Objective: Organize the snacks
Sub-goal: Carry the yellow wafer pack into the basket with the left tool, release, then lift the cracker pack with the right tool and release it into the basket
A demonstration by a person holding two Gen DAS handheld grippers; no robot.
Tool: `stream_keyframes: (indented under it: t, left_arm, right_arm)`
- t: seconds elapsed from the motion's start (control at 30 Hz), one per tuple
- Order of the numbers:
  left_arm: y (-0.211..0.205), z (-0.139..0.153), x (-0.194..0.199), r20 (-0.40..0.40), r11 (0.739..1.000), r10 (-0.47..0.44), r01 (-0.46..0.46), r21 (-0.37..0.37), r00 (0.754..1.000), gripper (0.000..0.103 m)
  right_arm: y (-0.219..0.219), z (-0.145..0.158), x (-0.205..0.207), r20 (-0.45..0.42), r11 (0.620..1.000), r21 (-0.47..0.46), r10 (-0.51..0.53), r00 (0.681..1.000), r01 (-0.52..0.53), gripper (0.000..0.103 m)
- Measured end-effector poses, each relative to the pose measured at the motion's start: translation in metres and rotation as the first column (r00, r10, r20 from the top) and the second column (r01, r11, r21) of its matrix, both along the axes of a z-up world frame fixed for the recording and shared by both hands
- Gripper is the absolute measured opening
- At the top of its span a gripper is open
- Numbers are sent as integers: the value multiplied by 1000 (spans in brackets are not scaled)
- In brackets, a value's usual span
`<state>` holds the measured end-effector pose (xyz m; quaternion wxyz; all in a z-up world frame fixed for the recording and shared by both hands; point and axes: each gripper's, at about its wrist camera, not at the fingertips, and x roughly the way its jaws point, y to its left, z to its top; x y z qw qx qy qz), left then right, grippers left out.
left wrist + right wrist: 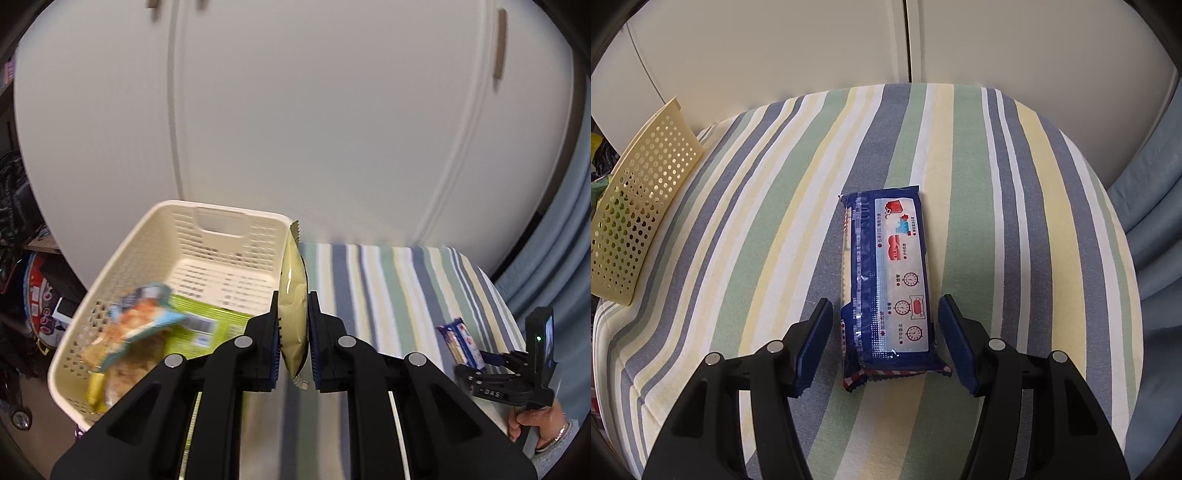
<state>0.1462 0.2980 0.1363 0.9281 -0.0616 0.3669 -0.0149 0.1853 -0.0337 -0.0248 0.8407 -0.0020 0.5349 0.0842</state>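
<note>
My left gripper (293, 306) is shut on a pale yellow snack bag (293, 295), held edge-on above the striped cloth just right of the cream basket (225, 218). Inside the basket lie a green packet (207, 325) and a blue-and-orange snack bag (144, 317). A blue biscuit packet (890, 280) lies lengthwise on the cloth. My right gripper (886, 321) stands open, its fingers on either side of the packet's near end without touching it. In the left wrist view the right gripper (480, 360) and blue biscuit packet (463, 341) show at far right.
A striped cloth (997, 184) covers the rounded table. White cabinet doors (314, 110) stand behind it. The basket's perforated wall (639, 206) sits at the table's left edge. Dark clutter (22, 258) lies on the floor to the left. A hand (535, 424) holds the right gripper's handle.
</note>
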Motion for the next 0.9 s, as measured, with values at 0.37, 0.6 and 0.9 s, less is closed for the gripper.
stream_keyframes:
  t: [0.37, 0.6, 0.9]
  left_arm:
    - [78, -8, -3, -17, 988, 143, -143, -61, 990, 60]
    - [101, -14, -15, -13, 977, 199, -199, -73, 980, 64]
    - [101, -13, -42, 27, 978, 207, -206, -30, 978, 91]
  right_arm:
    - [6, -1, 0, -1, 999, -51, 12, 1000, -12, 60]
    - [7, -2, 1, -1, 998, -62, 15, 1000, -15, 60]
    - [14, -2, 4, -25, 996, -73, 50, 998, -52, 71]
